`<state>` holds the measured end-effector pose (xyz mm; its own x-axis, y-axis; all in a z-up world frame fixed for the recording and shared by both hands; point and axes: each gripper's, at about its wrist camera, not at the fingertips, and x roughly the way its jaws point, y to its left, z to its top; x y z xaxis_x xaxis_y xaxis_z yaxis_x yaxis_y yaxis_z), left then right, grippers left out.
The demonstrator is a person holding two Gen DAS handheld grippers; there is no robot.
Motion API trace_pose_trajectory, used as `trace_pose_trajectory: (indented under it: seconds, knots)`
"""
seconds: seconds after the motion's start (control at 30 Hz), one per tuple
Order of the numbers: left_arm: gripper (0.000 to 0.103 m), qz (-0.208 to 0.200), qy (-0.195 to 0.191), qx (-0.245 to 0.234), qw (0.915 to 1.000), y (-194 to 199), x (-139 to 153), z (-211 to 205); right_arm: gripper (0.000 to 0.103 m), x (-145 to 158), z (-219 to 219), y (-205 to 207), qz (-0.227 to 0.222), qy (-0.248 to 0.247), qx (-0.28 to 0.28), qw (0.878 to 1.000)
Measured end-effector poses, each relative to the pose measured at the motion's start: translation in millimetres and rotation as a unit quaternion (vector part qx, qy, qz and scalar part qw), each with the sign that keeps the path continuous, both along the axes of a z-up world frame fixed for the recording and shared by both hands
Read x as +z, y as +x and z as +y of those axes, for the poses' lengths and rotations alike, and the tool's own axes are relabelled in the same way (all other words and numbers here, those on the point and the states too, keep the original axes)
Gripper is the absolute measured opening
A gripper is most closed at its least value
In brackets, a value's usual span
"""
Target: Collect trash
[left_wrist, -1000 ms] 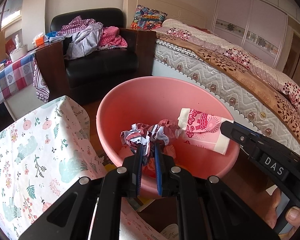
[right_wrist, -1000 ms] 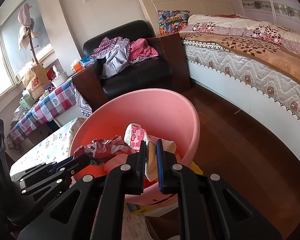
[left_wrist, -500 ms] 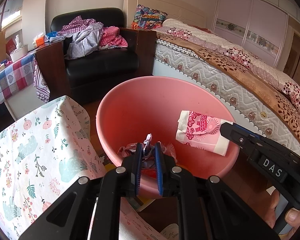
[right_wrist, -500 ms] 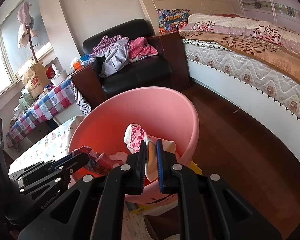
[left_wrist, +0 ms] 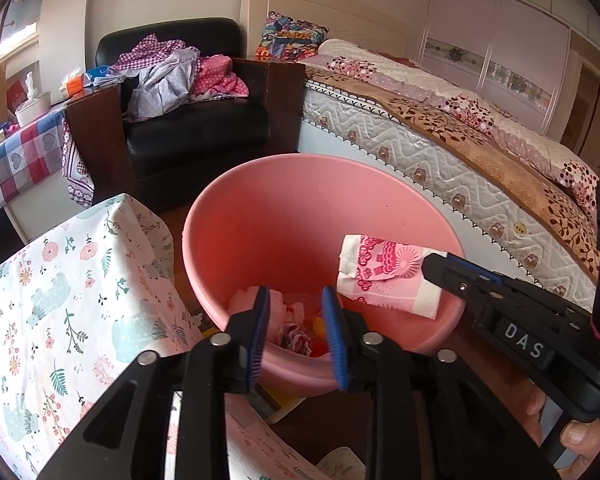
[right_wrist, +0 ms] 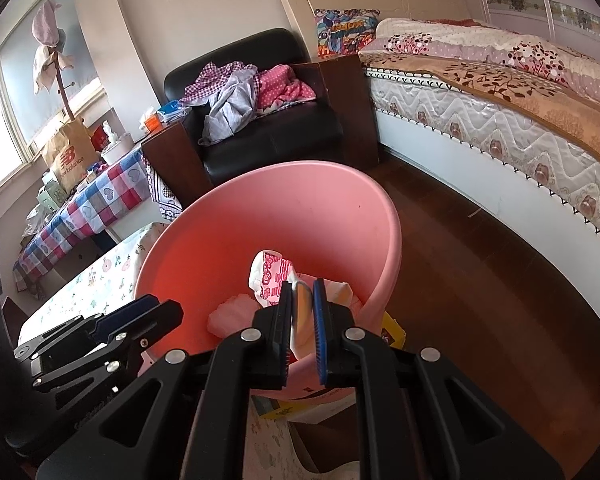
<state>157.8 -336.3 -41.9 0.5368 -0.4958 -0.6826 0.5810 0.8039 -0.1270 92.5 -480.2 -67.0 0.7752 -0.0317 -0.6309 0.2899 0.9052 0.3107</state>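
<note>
Pink bin beside floral cloth, left gripper just opening, empty, right gripper clamping perhaps a wrapper.

A: Which areas are obscured?

B: The bin floor: the left gripper fingers cover part of the scraps there, and the scraps are too crumpled to identify.

A: And the packet?

B: Its near end is hidden between the right gripper pads. In the left view, a thumb is cut off by the lower right edge. The box under the bin is mostly hidden.
</note>
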Motion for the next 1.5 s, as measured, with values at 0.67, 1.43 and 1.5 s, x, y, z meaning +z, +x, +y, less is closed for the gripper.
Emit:
trace_pose_trajectory:
  seconds: [0.67,1.43,1.5]
  knots:
    - [0.037,-0.002,-0.017,0.01,0.9998,-13.1,18.1,12.5,0.028,16.6,7.4,-11.4,-0.011,0.002,0.012,1.0]
    - [0.039,-0.028,-0.054,0.029,0.9977,-59.1,61.3,63.3,0.028,63.4,64.1,-62.7,-0.057,-0.044,0.06,0.996]
    - [0.039,-0.032,-0.058,0.029,0.9974,-64.3,65.2,69.2,0.028,66.4,70.4,-67.1,-0.061,-0.047,0.064,0.995]
